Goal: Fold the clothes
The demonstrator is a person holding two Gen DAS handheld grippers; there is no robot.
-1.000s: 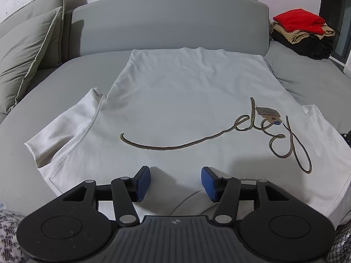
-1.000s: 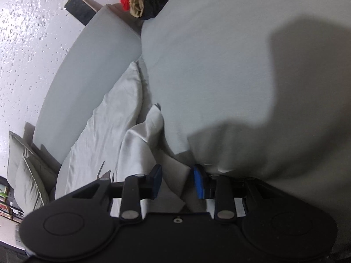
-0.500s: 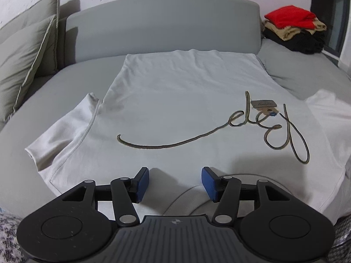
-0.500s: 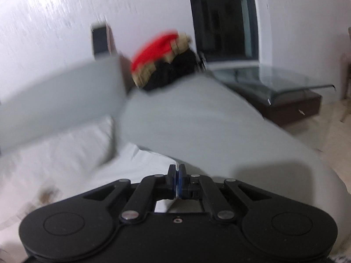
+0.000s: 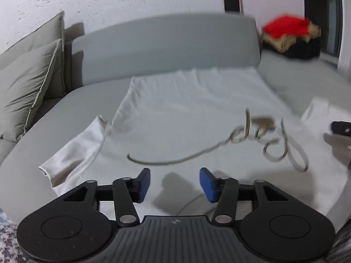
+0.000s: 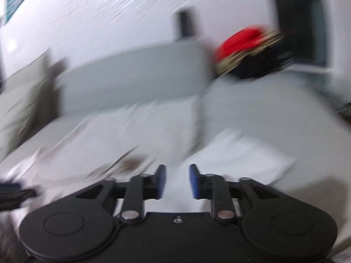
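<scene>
A white T-shirt (image 5: 188, 118) with brown cursive lettering (image 5: 263, 138) and a small tag lies spread flat on the grey sofa (image 5: 164, 41). My left gripper (image 5: 174, 175) hovers over the shirt's near hem. It is open, its jaws are closing, and nothing is between the blue pads. The view from the right wrist is blurred. My right gripper (image 6: 177, 171) sits above the shirt (image 6: 136, 131) beside its right sleeve (image 6: 248, 155). Its jaws are opening and nothing is between them. The right gripper's tip (image 5: 340, 128) shows at the left view's right edge.
A pile of folded clothes (image 5: 289, 35), red on tan on black, sits at the sofa's back right corner. Two grey cushions (image 5: 28, 76) lean at the back left. The shirt's left sleeve (image 5: 74, 151) lies spread toward the sofa's edge. A patterned rug (image 5: 8, 239) lies below.
The right gripper let go of the bunched sleeve, rolled upright, closed and is now parting again. The right sleeve now lies flat. The left gripper's jaws have narrowed and its view has tipped up.
</scene>
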